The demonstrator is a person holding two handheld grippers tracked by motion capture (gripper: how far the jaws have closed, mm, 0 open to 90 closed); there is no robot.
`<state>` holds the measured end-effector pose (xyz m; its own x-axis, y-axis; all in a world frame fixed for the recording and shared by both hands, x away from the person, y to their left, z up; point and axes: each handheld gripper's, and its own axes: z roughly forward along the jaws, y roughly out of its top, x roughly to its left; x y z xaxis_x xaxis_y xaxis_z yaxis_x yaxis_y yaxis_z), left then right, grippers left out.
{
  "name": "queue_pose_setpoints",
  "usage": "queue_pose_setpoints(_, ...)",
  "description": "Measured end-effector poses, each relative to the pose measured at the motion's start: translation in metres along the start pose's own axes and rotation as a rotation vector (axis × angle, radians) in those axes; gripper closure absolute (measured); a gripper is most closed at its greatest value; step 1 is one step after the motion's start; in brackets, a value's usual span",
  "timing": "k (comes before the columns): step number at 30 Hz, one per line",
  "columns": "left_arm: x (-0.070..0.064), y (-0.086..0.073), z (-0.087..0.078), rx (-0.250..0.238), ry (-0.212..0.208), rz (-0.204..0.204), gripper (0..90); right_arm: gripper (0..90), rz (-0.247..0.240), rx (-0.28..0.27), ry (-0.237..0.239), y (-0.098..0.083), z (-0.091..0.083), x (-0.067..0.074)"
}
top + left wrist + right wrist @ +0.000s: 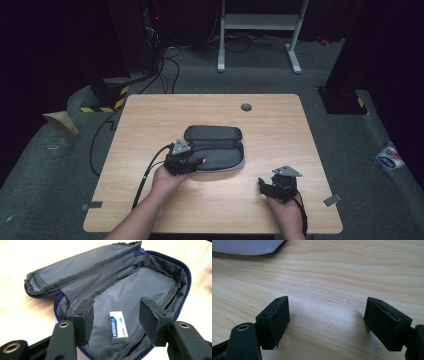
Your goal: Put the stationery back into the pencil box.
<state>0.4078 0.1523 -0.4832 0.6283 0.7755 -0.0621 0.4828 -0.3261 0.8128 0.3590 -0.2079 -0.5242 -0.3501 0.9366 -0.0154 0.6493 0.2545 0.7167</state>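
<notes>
A grey pencil case [216, 148] with a blue zip lies open in the middle of the wooden table [150, 115]. Its lid is folded back. A white eraser with a blue sleeve [118, 326] lies flat on the grey lining of the case [140, 287]. My left gripper [192, 162] hovers at the case's near left edge. In the left gripper view its jaws stand apart on either side of the eraser, and neither pad touches it [115, 317]. My right gripper [272, 187] rests open over bare wood near the front right, with nothing between its pads [325, 322].
A grey round grommet [246, 107] sits in the tabletop near the far edge. A corner of the case's pale fabric [247, 246] lies beyond my right gripper. Black cables trail off the table's left side. A white frame [260, 30] stands on the floor behind.
</notes>
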Motion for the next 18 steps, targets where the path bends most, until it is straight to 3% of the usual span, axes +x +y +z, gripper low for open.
queue_pose_setpoints(8, 0.006, -0.003, -0.007, 0.003, 0.006, -0.010, 38.2, 20.4, 0.000, 0.000, 0.000, 0.000, 0.000, 0.000)
queue_pose_setpoints(13, 0.014, -0.009, -0.016, -0.006, -0.007, -0.030, 25.8, 20.4, 0.000, 0.000, 0.000, 0.000, 0.000, 0.000)
queue_pose_setpoints(18, 0.021, -0.017, -0.024, 0.005, 0.012, -0.048, 12.3, 20.4, 0.001, 0.000, 0.000, 0.000, 0.000, 0.000)
